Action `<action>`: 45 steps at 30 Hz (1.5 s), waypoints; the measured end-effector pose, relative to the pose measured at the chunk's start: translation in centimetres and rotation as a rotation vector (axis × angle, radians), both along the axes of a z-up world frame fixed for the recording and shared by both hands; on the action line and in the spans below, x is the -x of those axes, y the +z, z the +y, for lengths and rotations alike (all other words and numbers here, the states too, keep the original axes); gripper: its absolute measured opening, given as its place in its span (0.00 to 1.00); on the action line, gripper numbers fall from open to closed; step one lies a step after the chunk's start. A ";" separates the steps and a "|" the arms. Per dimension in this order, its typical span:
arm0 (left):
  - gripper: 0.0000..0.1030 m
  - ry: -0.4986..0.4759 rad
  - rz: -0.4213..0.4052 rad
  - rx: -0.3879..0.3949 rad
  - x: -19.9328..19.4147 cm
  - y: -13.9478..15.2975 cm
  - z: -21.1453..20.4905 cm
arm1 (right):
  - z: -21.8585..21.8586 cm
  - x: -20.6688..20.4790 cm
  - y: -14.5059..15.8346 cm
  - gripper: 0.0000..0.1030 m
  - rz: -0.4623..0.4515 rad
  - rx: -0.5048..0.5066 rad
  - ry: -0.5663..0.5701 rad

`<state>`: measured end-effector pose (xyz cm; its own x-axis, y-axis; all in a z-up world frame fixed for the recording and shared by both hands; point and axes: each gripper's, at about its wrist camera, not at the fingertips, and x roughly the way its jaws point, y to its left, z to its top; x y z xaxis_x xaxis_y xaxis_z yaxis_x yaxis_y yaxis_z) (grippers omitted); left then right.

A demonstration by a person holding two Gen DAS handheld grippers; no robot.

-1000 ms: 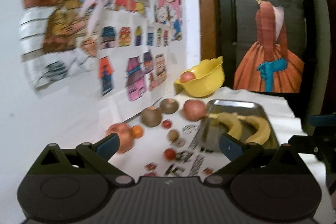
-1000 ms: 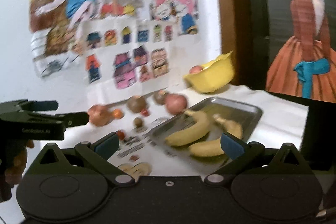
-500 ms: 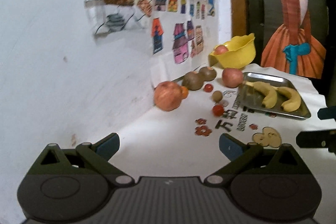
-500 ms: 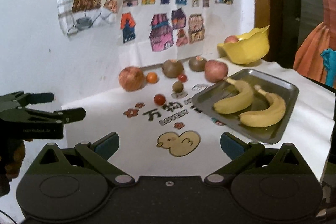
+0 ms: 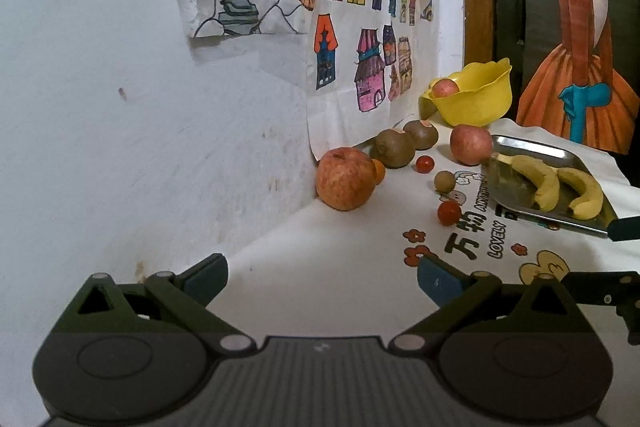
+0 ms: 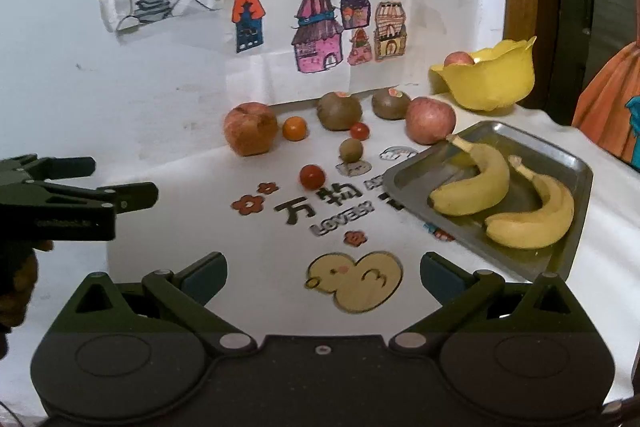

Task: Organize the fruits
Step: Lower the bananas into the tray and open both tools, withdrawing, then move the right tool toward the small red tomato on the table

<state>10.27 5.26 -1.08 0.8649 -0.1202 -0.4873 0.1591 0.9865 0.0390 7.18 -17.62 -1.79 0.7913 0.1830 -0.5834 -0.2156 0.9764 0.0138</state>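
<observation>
My left wrist camera is looking low along the wall toward the yellow bowl (image 5: 476, 99); my right is facing the tablecloth (image 6: 248, 259) from nearer centre, both sharing the metal tray (image 6: 568, 167)

A: What is the tray (image 6: 568, 169) made of?

B: Shiny grey metal. The two bananas (image 6: 504, 199) in it have smooth yellow skin.

A: And the yellow bowl (image 6: 492, 83) far on the right?

B: Smooth, glossy plastic.

A: What covers the table?

B: A soft white cloth (image 6: 224, 239) with printed pictures, not shiny at all.

A: And the fruit by the wall?

B: The apples (image 6: 251, 129) look smooth. The two kiwis (image 6: 339, 111) look brown and dull. The pictures (image 6: 312, 23) on the wall are creased paper.
</observation>
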 end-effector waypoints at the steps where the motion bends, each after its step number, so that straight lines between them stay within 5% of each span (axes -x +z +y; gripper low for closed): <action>1: 1.00 -0.002 0.001 -0.003 -0.3 0.0 -0.1 | 0.0 -0.2 -0.1 0.99 -0.009 0.006 0.003; 12: 1.00 -0.047 -0.026 -0.013 -3.9 1.0 -1.8 | -0.5 -3.9 -0.4 0.99 -0.044 -0.024 0.025; 20: 1.00 -0.054 0.036 0.015 -8.3 0.1 -2.8 | -0.8 -6.7 -1.5 0.98 -0.005 -0.078 0.046; 36: 0.99 -0.050 0.109 0.025 -13.6 -1.5 -3.9 | 1.5 -12.3 -3.3 0.77 0.033 -0.015 0.160; 45: 0.86 -0.067 0.129 0.032 -14.7 -1.6 -4.7 | 1.6 -13.8 -4.2 0.57 0.052 -0.039 0.171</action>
<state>24.95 0.54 -2.68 0.7850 -0.1931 -0.5886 0.2263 0.9739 -0.0177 20.95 -16.04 -5.95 0.7159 0.3357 -0.6123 -0.3767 0.9240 0.0661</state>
